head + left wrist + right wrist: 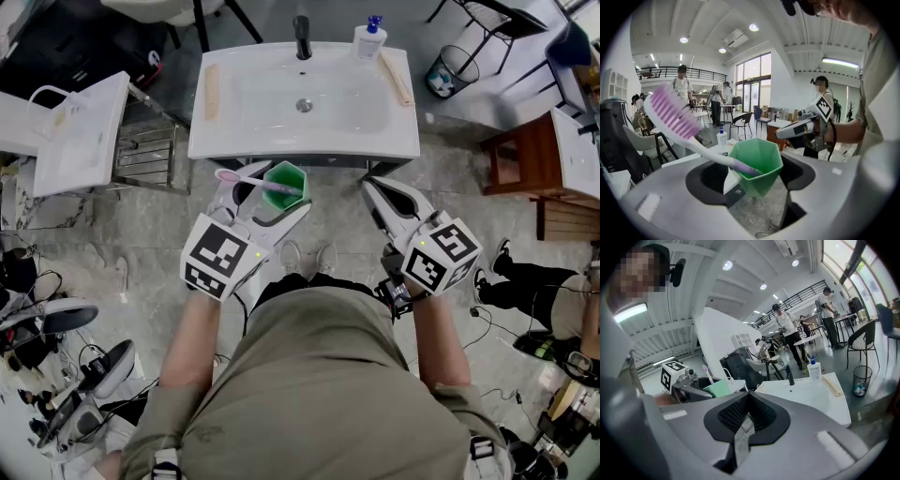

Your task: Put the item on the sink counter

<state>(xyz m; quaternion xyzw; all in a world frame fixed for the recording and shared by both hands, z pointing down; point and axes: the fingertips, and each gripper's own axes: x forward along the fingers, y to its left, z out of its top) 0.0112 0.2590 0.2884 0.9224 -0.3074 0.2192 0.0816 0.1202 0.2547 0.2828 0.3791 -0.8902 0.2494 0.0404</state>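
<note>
Left tongs [266,195] tilted down, clamping green cup [287,180]

The person is wearing an olive-khaki short-sleeved shirt [319,375] across the lower middle of the head view, with pale shoes [307,258] showing just above it. The left claw [267,192] and right claw [380,187] are showing white shells, each carrying a cube [220,255] with black-and-white square markers and a small green light glowing beside it. A black strap [394,292] with a thin cable is wrapping the right wrist, and in the right gripper view ribbed black pads [733,416] are lining grey jaws.
</note>
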